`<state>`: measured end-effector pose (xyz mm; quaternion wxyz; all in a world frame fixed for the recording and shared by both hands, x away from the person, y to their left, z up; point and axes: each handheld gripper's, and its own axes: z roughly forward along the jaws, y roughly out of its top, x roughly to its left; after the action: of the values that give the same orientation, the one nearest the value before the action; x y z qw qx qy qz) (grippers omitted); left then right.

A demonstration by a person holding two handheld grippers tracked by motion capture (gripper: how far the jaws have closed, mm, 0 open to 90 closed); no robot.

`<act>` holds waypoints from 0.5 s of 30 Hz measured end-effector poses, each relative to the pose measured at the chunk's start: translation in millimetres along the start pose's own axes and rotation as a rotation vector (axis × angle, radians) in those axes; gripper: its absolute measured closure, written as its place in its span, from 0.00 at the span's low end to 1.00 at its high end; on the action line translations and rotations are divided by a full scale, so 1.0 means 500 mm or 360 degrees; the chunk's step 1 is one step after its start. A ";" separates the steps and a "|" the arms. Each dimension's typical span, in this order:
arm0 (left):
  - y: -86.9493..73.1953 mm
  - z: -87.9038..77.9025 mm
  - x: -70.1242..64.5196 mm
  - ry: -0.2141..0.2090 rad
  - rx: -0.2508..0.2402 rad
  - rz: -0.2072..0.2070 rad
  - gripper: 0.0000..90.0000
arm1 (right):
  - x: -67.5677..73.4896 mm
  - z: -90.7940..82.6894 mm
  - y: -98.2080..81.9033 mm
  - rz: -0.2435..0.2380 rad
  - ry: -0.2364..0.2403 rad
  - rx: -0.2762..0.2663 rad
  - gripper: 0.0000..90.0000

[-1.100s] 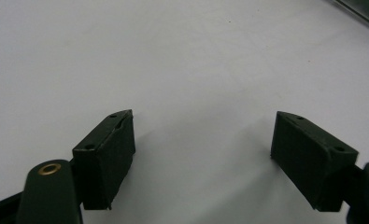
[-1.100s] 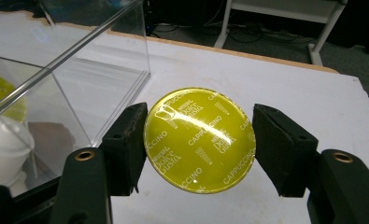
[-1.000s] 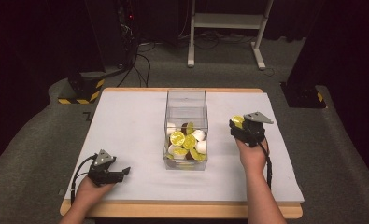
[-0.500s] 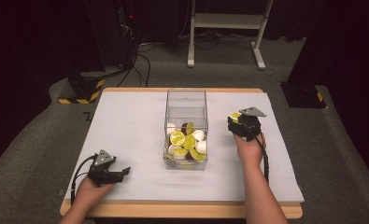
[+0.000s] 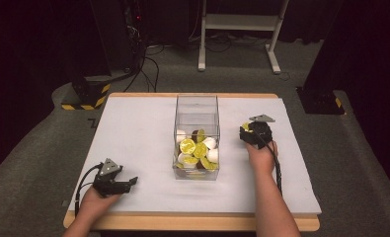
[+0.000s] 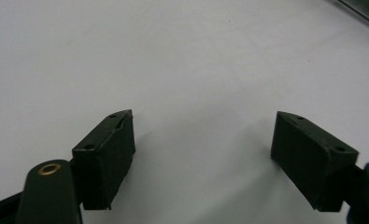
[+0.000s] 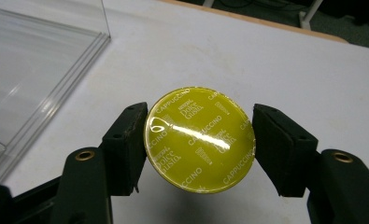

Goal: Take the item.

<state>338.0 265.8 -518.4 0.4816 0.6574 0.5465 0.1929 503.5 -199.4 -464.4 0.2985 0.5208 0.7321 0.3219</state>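
Right gripper view reads Cappuccino on the yellow capsule (image 7: 199, 139) its tongs (image 7: 199, 149) clamp; left tongs (image 6: 203, 158) gape wide.

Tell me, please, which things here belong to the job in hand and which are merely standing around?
In the job:
- yellow coffee capsule, clamped in the right tool
- clear box of capsules
- left tool, open, resting on the white table

Standing around:
- white stand on the floor behind
- black cables
- striped floor blocks
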 end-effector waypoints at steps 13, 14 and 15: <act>0.000 0.000 0.001 0.0002 0.0007 0.0015 0.24 | -0.002 0.029 -0.030 0.0050 -0.0001 0.0075 0.43; 0.000 -0.001 0.001 0.0002 0.0009 0.0017 0.24 | -0.003 0.028 -0.031 0.0054 0.0001 0.0070 0.43; 0.000 0.000 0.001 0.0002 0.0009 0.0017 0.24 | -0.003 0.028 -0.031 0.0052 0.0001 0.0070 0.43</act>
<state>337.9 266.1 -518.4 0.4783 0.6615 0.5438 0.1946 505.7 -202.4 -485.2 0.2813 0.5391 0.7305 0.3108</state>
